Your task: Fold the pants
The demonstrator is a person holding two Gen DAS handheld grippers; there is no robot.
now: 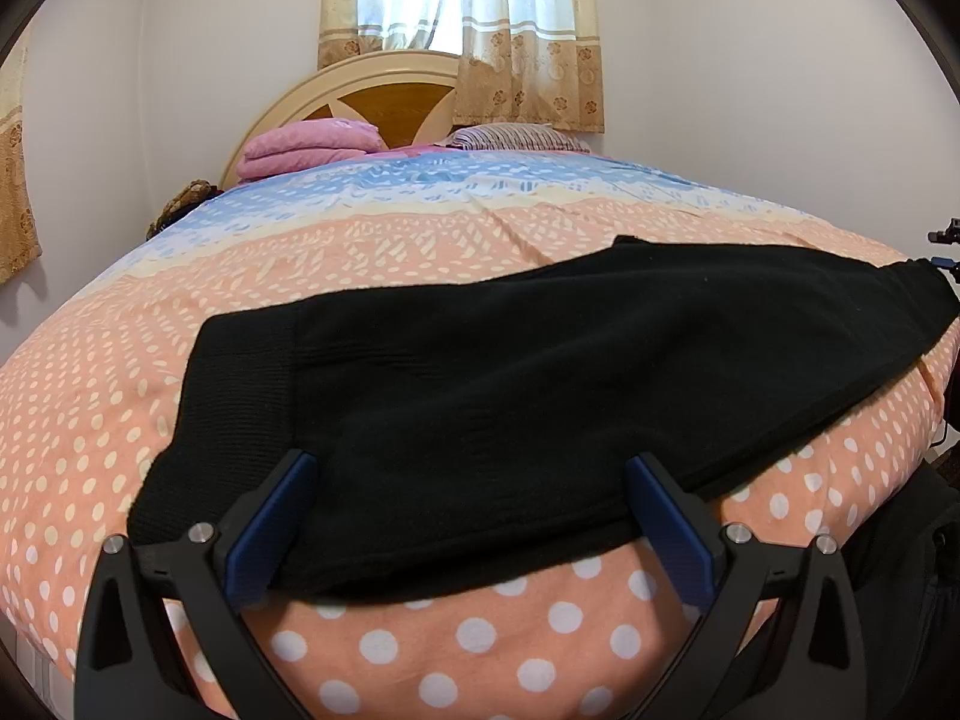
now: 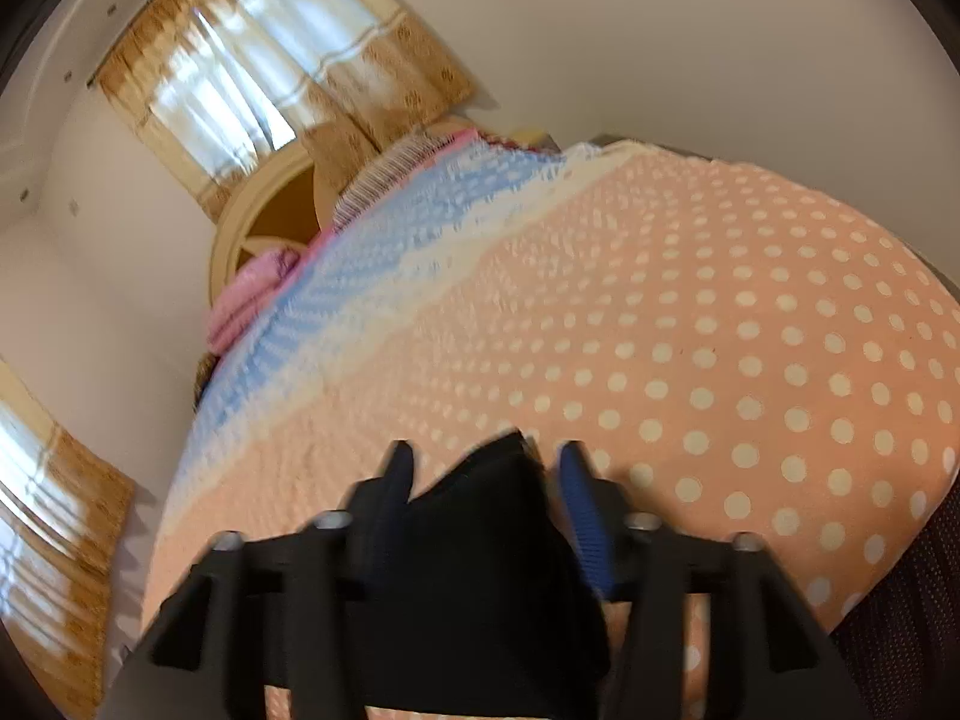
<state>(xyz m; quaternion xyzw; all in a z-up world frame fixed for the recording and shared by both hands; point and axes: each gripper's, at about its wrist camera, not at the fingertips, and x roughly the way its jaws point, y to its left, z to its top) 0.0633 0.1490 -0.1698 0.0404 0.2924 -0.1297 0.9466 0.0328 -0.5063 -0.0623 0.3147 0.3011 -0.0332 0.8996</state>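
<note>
Black pants (image 1: 540,360) lie flat across the near part of a bed with a peach polka-dot cover (image 1: 360,252), the ribbed waistband to the left. My left gripper (image 1: 471,462) is open wide at the bed's front edge, with the pants' near hem lying between its blue pads (image 1: 270,528). In the blurred right wrist view, my right gripper (image 2: 486,462) stands partly open over the cover (image 2: 720,360). A bunched black end of the pants (image 2: 480,540) sits between its fingers, with a small gap at the right pad (image 2: 585,516).
A folded pink blanket (image 1: 306,147) and a striped pillow (image 1: 516,137) lie by the round wooden headboard (image 1: 384,84) under a curtained window (image 1: 468,30). A black device (image 1: 945,240) sticks in at the right edge. The far part of the cover is blue.
</note>
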